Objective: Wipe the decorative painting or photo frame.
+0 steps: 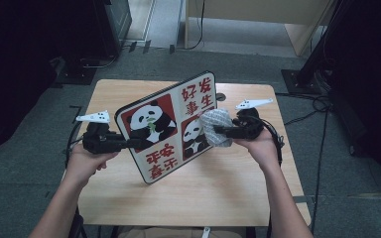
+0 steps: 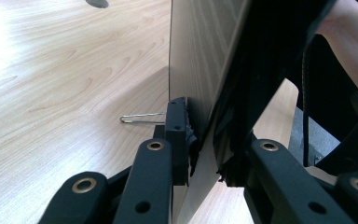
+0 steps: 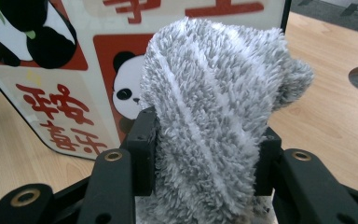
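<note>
The left hand-held gripper clamps the left edge of the flat rectangular panda-printed board with red characters, held tilted at centre frame above the light wooden counter. The right hand-held gripper grips the grey fluffy microfibre cloth, which meets the board's face right of centre. Risk: wiping pressure could pivot the board in its single edge grip, or drag the cloth out of its jaws.
</note>
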The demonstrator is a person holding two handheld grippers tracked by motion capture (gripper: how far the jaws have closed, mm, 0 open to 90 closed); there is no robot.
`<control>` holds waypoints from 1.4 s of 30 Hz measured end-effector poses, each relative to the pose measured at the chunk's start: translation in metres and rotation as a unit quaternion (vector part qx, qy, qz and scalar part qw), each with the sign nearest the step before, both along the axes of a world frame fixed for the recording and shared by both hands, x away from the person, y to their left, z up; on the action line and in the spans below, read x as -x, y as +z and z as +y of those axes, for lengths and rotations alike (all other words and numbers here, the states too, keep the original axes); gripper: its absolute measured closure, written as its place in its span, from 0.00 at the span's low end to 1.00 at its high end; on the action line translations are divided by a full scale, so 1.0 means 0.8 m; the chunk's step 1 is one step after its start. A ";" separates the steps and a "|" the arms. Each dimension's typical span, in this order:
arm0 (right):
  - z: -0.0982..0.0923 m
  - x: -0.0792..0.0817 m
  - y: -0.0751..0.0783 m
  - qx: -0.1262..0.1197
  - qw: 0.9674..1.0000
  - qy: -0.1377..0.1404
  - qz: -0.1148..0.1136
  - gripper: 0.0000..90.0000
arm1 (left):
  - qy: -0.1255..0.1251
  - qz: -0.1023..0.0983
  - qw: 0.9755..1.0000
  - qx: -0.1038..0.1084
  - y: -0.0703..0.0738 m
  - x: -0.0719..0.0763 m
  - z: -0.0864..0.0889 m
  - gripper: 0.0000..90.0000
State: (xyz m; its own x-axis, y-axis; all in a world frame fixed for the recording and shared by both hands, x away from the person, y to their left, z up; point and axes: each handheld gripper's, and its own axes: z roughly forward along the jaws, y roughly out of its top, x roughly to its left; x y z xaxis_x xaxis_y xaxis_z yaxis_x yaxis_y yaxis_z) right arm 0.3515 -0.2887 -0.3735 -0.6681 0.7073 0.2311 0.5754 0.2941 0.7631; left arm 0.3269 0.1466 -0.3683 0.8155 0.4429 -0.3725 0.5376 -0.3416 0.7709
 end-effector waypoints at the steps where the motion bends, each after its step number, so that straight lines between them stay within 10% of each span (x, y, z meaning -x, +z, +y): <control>1: 0.000 0.000 0.000 0.000 1.000 0.000 0.000 0.62 | 0.000 0.000 1.000 0.000 0.000 0.000 0.000 0.85; 42: -0.008 0.008 -0.076 0.021 0.997 -0.002 0.073 0.62 | -0.002 -0.004 1.000 0.000 0.001 0.002 0.000 0.85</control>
State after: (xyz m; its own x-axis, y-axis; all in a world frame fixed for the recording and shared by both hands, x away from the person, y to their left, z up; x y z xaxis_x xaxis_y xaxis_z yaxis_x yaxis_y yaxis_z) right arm 0.3452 -0.2948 -0.4343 -0.6265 0.7209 0.2963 0.6812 0.3217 0.6577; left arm 0.3256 0.1463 -0.3677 0.8198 0.4399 -0.3667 0.5309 -0.3437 0.7746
